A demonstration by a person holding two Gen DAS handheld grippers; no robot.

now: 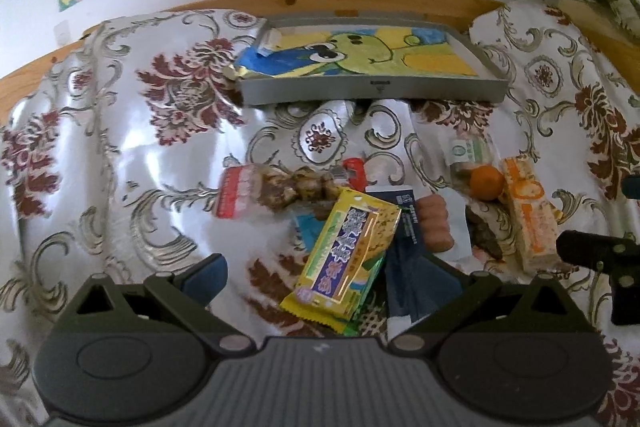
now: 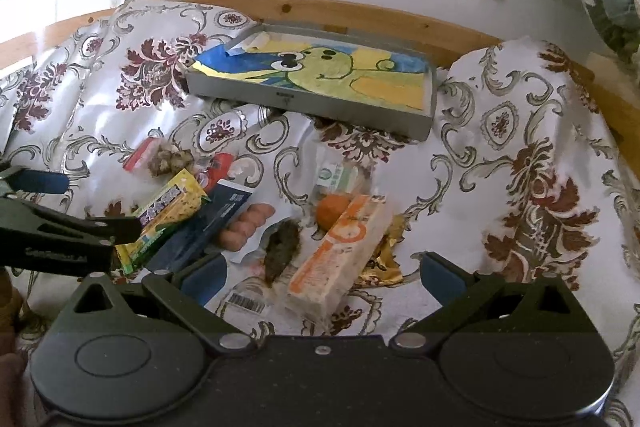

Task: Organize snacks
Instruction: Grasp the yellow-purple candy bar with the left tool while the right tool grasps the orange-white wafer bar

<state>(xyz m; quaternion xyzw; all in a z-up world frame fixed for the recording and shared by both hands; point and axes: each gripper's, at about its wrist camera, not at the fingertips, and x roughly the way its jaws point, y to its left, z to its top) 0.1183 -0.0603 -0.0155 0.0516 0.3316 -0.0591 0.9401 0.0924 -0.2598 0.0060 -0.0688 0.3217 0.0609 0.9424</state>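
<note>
A pile of snacks lies on a floral cloth (image 1: 120, 163). In the left wrist view, a yellow packet (image 1: 348, 259) with a blue label lies between the wide-apart fingers of my left gripper (image 1: 324, 279), which is open. A dark blue packet (image 1: 408, 239) covers its right finger. My right gripper (image 2: 322, 279) is open too, and an orange-and-white bar packet (image 2: 340, 251) lies between its fingers. A grey tray (image 1: 372, 91) lined with a cartoon drawing sits behind the pile, also seen in the right wrist view as the tray (image 2: 304, 103).
Around the pile lie a clear bag of brown pieces (image 1: 272, 191), sausages (image 1: 434, 223), a tangerine (image 1: 486, 183), a green-and-white packet (image 1: 470, 151) and a brown dried piece (image 2: 282, 247). A wooden rail (image 1: 360, 1) and a wall with drawings stand behind.
</note>
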